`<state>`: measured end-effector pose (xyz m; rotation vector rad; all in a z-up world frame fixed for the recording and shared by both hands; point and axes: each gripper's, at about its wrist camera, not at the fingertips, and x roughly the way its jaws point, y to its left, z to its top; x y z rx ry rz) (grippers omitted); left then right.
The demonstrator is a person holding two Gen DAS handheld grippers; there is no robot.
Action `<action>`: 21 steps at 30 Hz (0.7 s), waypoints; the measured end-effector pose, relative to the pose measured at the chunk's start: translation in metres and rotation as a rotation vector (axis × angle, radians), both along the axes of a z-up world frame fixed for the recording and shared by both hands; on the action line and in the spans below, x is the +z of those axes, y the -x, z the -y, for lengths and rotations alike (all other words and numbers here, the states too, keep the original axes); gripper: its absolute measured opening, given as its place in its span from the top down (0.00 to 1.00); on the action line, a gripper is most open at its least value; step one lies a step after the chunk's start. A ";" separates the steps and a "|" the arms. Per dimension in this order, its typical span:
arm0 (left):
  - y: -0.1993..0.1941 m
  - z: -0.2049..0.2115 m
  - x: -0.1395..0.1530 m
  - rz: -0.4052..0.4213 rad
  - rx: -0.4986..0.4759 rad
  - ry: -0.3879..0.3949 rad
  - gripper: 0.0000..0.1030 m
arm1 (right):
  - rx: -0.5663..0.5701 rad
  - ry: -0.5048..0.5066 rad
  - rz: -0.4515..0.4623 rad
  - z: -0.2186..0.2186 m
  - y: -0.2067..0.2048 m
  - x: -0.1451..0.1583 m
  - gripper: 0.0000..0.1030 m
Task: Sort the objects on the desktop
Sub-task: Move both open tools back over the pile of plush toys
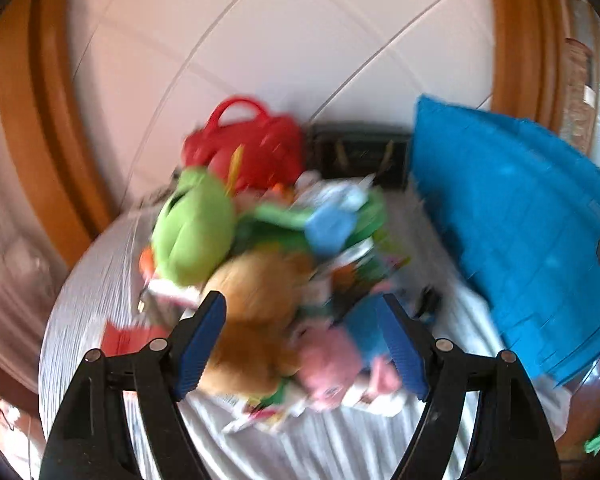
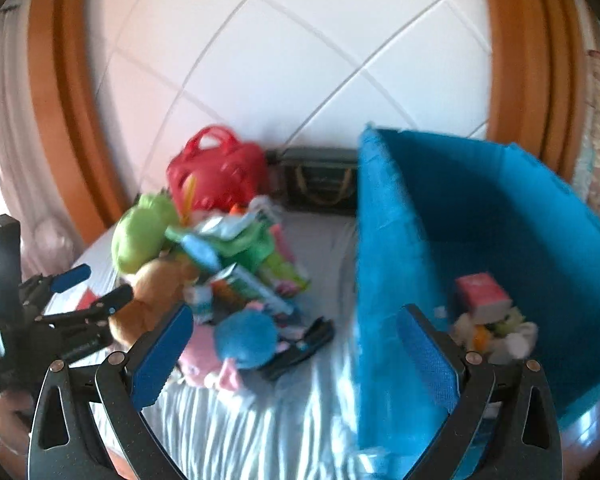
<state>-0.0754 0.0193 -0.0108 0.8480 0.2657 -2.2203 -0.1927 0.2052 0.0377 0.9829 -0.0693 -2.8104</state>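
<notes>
A pile of toys and packets lies on the white striped tablecloth (image 1: 324, 444). It holds a green plush (image 1: 192, 228), a brown plush (image 1: 256, 304), a pink plush (image 1: 332, 364) and a blue plush (image 2: 246, 338). My left gripper (image 1: 304, 308) is open above the brown and pink plush, holding nothing. It also shows in the right wrist view (image 2: 88, 284), beside the brown plush (image 2: 156, 284). My right gripper (image 2: 296, 316) is open and empty, over the left wall of the blue fabric bin (image 2: 392, 240). The bin holds a pink box (image 2: 482, 290) and small items.
A red plastic basket (image 1: 256, 148) and a dark bag (image 1: 360, 152) stand at the back against the white tiled wall. The blue bin (image 1: 520, 232) fills the table's right side. A black object (image 2: 300, 348) lies by the blue plush. Wooden frames flank the wall.
</notes>
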 end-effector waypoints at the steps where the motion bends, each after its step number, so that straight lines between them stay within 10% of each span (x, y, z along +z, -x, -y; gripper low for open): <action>1: -0.010 0.007 -0.011 0.014 0.023 -0.006 0.25 | 0.004 -0.005 0.022 0.010 0.005 -0.011 0.00; 6: -0.039 0.024 -0.048 0.055 0.099 -0.053 0.25 | -0.049 -0.239 -0.043 0.048 0.005 -0.035 0.00; 14: -0.018 0.067 -0.090 0.018 0.247 -0.194 0.25 | 0.113 -0.113 0.052 0.080 0.034 -0.069 0.00; 21: -0.021 0.062 -0.113 0.129 0.286 -0.046 0.18 | 0.222 -0.141 0.096 0.106 0.061 -0.091 0.00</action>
